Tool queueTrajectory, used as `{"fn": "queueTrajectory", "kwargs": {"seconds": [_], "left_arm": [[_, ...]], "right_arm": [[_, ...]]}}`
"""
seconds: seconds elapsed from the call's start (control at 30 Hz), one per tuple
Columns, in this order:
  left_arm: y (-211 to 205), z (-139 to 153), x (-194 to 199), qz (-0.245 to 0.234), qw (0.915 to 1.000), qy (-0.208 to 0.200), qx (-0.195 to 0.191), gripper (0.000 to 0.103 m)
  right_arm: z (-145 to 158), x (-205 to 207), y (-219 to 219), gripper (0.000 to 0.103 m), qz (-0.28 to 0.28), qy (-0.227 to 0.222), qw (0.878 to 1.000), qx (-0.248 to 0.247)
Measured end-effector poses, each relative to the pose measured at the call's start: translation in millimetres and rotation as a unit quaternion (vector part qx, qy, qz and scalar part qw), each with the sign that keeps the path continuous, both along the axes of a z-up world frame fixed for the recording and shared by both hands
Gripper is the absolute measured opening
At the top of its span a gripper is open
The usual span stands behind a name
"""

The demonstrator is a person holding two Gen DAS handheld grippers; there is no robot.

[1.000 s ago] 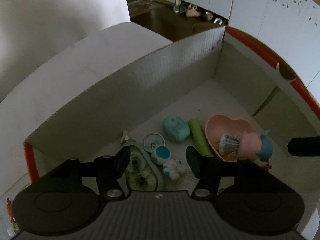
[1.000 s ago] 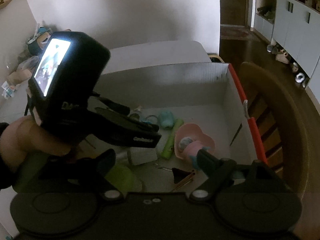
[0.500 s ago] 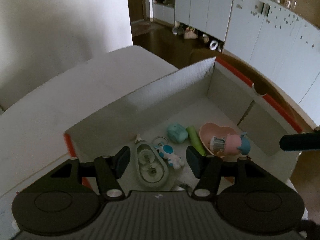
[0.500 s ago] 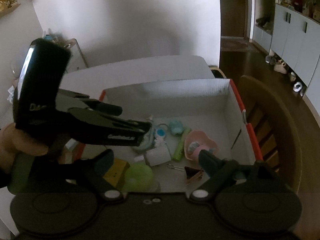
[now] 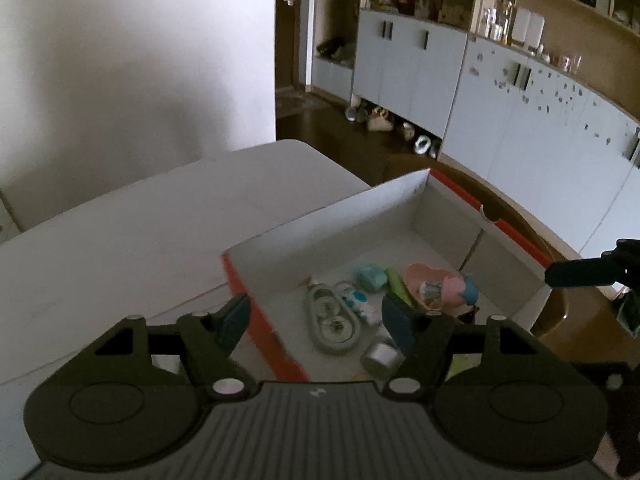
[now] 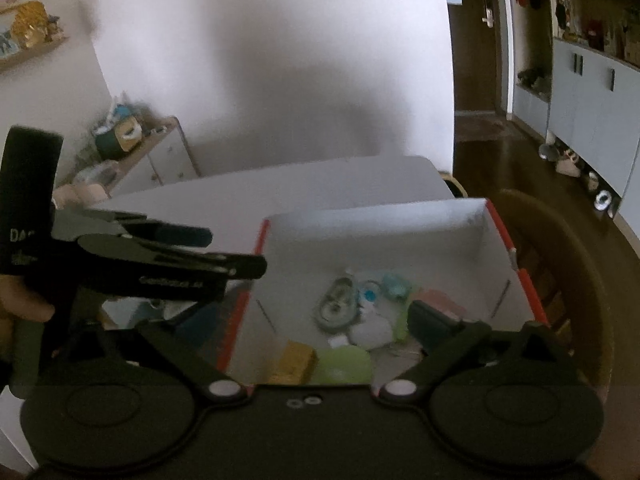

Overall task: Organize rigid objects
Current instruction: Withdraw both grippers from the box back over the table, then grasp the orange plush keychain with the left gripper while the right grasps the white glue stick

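Sorting looks nearly done: both tongs empty above the filled box

The left tongs and right tongs have just been opening, nothing between their jaws; the white box on the desk holds a clear tape dispenser, teal case, green tube, pink heart dish, yellow block; I see nothing left outside

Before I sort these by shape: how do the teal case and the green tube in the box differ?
The teal case is short, rounded and blocky; the green tube is long and slim. The case lies left of the tube in the left wrist view. Both lie on the box floor, side by side.
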State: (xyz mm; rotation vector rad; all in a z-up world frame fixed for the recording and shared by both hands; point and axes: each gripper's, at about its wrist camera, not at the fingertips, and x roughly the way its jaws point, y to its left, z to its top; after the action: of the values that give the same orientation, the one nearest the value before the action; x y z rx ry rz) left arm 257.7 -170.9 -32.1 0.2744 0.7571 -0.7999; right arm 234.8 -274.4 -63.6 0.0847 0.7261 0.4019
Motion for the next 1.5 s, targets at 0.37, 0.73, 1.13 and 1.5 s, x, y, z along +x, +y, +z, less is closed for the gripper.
{"fn": "queueTrajectory", "kwargs": {"seconds": [0.37, 0.73, 1.13, 1.5], "left_arm": [[81.1, 1.6, 10.0, 0.033, 0.9991, -0.022, -0.013, 0.084], [170.9, -16.9, 50.1, 0.077, 0.9968, -0.018, -0.004, 0.084], [211.6, -45.3, 100.7, 0.107, 0.9942, -0.005, 0.001, 0.084], [200.6, -83.5, 141.3, 0.095, 0.9938, 0.056, 0.016, 0.084]], "right_arm": [[1.5, -16.3, 67.8, 0.103, 0.022, -0.019, 0.999, 0.017], [-22.9, -19.7, 150.1, 0.103, 0.05, 0.001, 0.999, -0.003], [-58.6, 12.1, 216.8, 0.1, 0.079, 0.002, 0.995, -0.062], [-101.9, 60.6, 252.8, 0.091, 0.15, 0.022, 0.977, -0.152]]}}
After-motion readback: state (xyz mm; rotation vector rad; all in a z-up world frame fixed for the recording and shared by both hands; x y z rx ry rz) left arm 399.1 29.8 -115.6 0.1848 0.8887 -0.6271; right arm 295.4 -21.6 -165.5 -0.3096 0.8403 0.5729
